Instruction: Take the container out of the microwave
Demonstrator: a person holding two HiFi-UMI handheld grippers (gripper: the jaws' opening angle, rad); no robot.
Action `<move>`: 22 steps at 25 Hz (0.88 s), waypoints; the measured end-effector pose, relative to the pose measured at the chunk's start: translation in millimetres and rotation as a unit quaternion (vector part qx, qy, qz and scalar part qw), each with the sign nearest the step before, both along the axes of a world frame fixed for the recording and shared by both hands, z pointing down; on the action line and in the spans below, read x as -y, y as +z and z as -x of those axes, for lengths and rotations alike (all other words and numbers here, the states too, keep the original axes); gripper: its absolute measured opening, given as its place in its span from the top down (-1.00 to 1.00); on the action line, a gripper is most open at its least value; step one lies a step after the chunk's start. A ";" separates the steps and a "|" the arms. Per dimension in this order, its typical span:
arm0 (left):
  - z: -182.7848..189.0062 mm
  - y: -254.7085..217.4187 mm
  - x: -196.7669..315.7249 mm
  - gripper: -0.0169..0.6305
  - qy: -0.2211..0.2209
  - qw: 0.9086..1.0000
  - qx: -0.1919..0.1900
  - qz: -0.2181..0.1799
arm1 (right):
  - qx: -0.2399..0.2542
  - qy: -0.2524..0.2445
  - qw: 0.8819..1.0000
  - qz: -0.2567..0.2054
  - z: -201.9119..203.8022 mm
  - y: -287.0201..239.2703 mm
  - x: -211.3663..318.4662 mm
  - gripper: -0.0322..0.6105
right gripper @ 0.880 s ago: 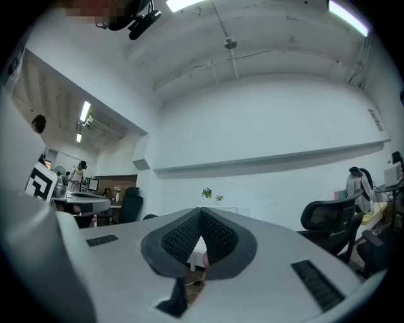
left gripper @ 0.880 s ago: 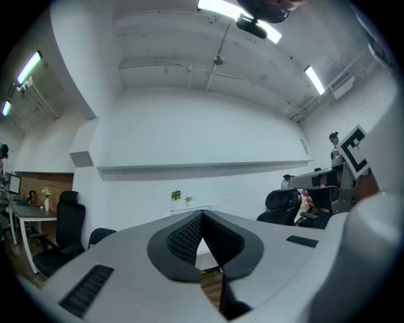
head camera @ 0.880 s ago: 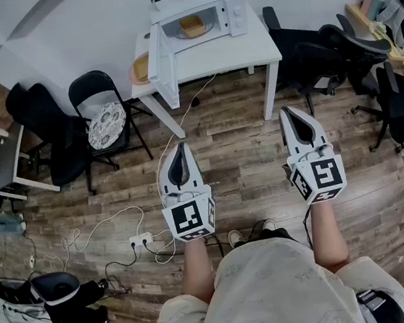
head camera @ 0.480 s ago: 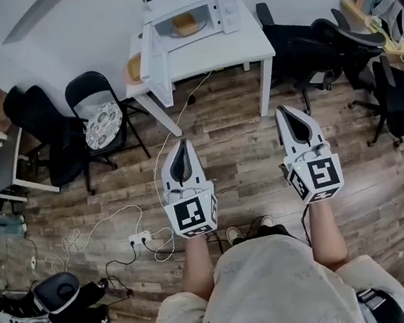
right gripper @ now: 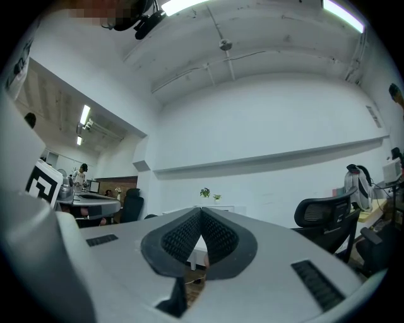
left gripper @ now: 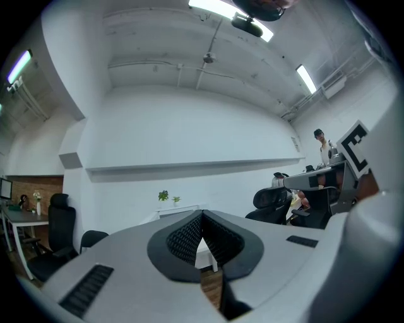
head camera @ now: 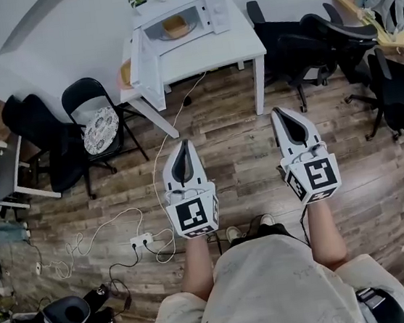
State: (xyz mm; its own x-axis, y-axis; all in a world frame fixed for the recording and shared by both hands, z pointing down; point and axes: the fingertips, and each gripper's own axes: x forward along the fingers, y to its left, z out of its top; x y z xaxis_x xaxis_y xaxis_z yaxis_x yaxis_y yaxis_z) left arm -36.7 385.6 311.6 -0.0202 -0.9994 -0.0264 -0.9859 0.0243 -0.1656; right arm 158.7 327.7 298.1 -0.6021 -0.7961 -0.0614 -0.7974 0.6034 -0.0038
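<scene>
Microwave (head camera: 218,14): white, boxy countertop unit, upright on white table (head camera: 210,50), set along the table's far edge, nearer the far-left corner than the right. Control panel on its right side. Door (head camera: 147,63) fully open, hinged on the left, swung out toward the table's left edge and reaching toward the front-left corner; the cavity faces the camera.

Container (head camera: 174,26): small, tan-orange, low, roughly rectangular. Sits inside the open cavity, about centred, resting flat on the cavity floor. Lid or contents too small to tell. Not touching the cavity walls as far as visible. Still inside, nothing gripping it.
</scene>
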 end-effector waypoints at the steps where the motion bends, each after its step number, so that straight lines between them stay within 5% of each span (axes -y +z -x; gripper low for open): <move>1: -2.4 0.1 0.6 0.93 0.001 1.000 0.002 0.000 | 0.000 -0.002 1.000 0.000 -0.6 0.2 0.0 0.85; 10: -24.8 -0.1 11.6 0.91 0.006 1.000 0.008 0.004 | 0.000 -0.010 1.000 0.000 -12.0 1.0 8.9 0.85; 22: -52.1 14.5 26.9 0.43 0.005 1.000 -0.017 0.022 | -0.007 -0.004 1.000 0.001 -40.3 14.2 18.6 0.85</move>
